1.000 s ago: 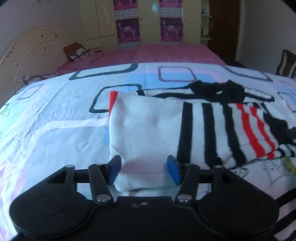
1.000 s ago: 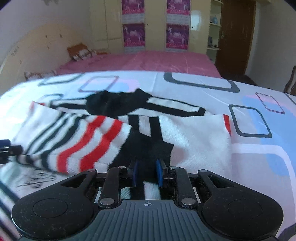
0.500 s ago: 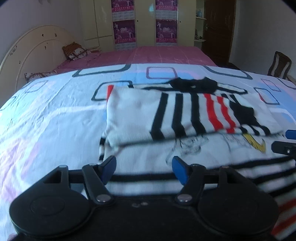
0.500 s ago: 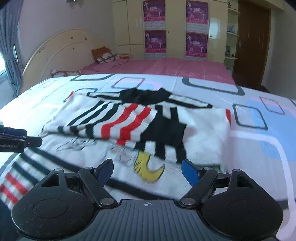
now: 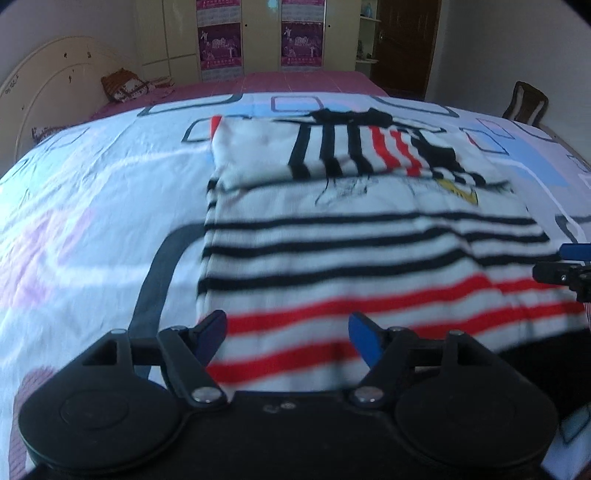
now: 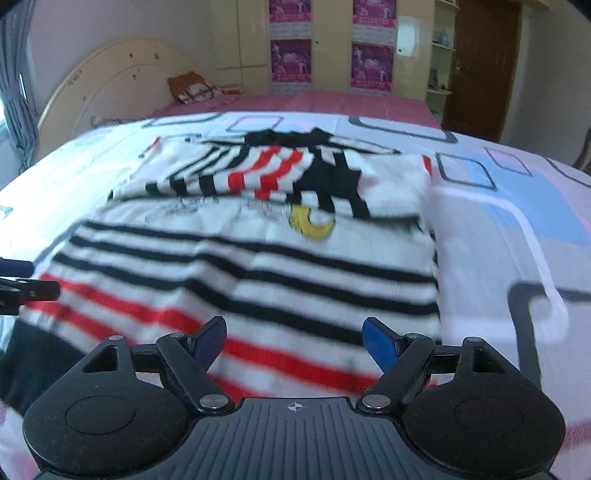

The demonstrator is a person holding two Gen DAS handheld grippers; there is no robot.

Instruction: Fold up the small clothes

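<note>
The striped sweater lies flat on the bed, its sleeves folded across the chest. The left tool and right tool hover over its hem, both spread wide and holding nothing.

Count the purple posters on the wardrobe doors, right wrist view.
4: upper left, lower left, upper right, lower right. The upper pair is cut off by the frame edge, so more may sit above.
</note>
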